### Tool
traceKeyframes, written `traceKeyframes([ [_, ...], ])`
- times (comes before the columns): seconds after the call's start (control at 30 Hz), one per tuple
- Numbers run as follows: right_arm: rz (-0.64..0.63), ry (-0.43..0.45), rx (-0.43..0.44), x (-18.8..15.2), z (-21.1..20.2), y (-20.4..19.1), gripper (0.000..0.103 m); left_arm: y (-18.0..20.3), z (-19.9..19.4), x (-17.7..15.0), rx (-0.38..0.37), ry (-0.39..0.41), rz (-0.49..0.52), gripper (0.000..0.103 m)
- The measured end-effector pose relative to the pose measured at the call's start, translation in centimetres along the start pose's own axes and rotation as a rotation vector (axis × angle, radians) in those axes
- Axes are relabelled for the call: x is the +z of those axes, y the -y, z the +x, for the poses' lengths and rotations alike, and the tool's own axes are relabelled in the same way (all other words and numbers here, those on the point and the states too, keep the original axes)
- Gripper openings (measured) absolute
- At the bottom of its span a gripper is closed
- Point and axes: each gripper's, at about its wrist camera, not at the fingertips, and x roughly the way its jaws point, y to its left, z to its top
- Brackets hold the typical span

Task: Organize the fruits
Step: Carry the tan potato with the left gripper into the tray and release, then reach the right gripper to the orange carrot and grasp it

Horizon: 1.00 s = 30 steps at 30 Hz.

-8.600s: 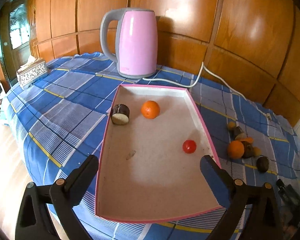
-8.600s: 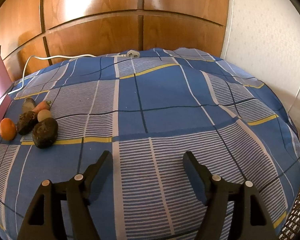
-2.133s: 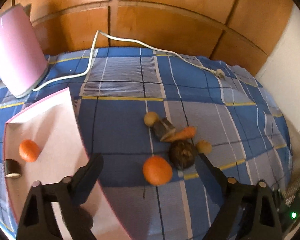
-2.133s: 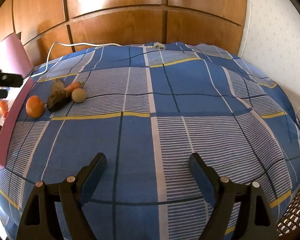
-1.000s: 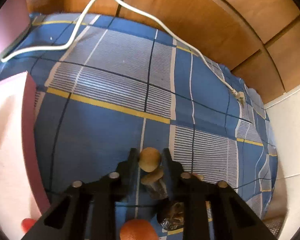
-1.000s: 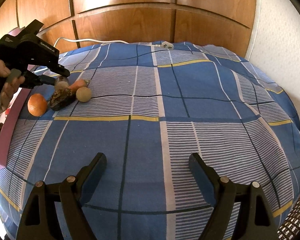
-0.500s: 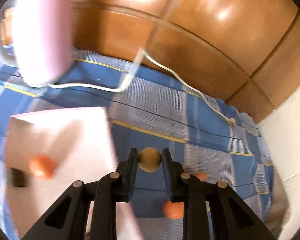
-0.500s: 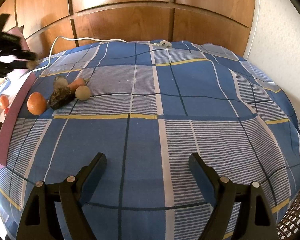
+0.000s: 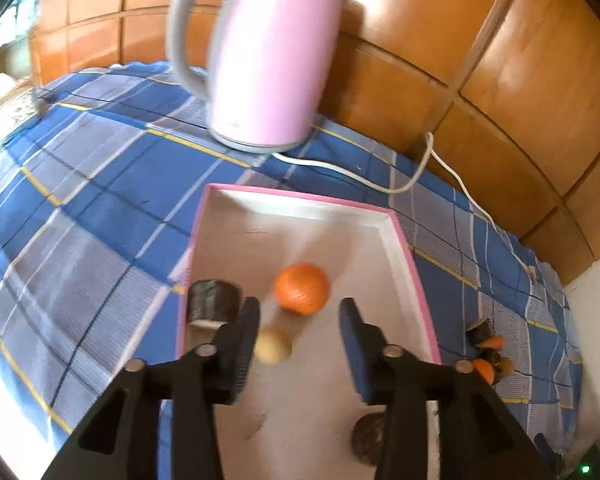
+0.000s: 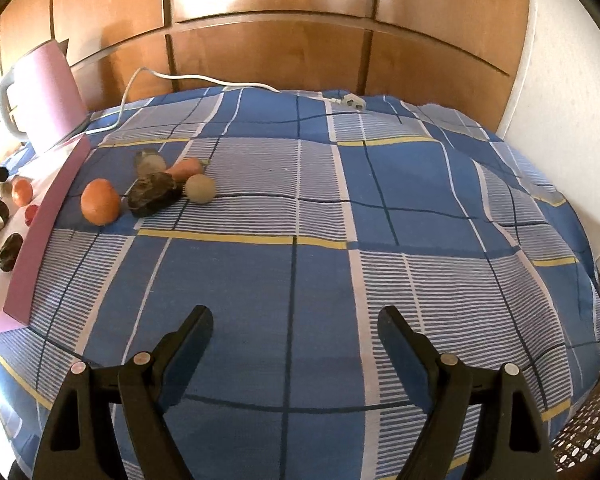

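Note:
My left gripper [image 9: 300, 312] hangs over the pink-rimmed tray [image 9: 412, 264]. Its jaws are opening, and a small tan round fruit [image 9: 274, 346] sits loose between them, close to the left finger and clear of the right pad. In the tray lie an orange [image 9: 302, 288], a dark cut roll [image 9: 212, 304] and a dark fruit [image 9: 368, 438]. My right gripper [image 10: 296, 320] stands open over bare cloth. At its far left lie an orange [image 10: 100, 202], a dark fruit [image 10: 154, 198], a tan ball [image 10: 200, 188] and a carrot [image 10: 186, 168].
A pink kettle [image 9: 272, 56] stands behind the tray, its white cable [image 9: 380, 188] trailing right along the wooden wall. The blue checked cloth [image 10: 340, 240] falls away at the right edge beside a white wall.
The left gripper carried the tan fruit from the pile on the cloth to above the tray, and its jaws have parted from the fruit. The right gripper has stayed put.

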Motion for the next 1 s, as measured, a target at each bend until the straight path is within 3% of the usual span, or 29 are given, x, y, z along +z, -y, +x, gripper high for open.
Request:
traceKeyframes([
  [0.2, -0.004, -0.008, -0.007, 0.0, -0.1, -0.3, 0.086, -0.6, -3.3, -2.6, 0.104, 0.097, 0.050, 0.066],
  [0.27, -0.005, -0.014, -0.006, -0.1, 0.0, -0.4, 0.086, -0.5, -4.2, -3.5, 0.135, 0.119, 0.065, 0.081],
  [0.37, -0.009, -0.021, -0.006, -0.2, 0.1, -0.6, 0.086, -0.1, -5.2, -4.8, 0.165, 0.150, 0.074, 0.094],
  [0.67, 0.000, -0.036, -0.002, -0.5, 0.2, -0.6, 0.086, 1.1, -6.0, -8.0, 0.150, 0.129, 0.073, 0.102],
  [1.0, 0.024, -0.062, 0.018, -0.9, 0.4, -0.4, 0.086, 1.6, -6.6, -9.5, 0.179, 0.144, 0.085, 0.103],
])
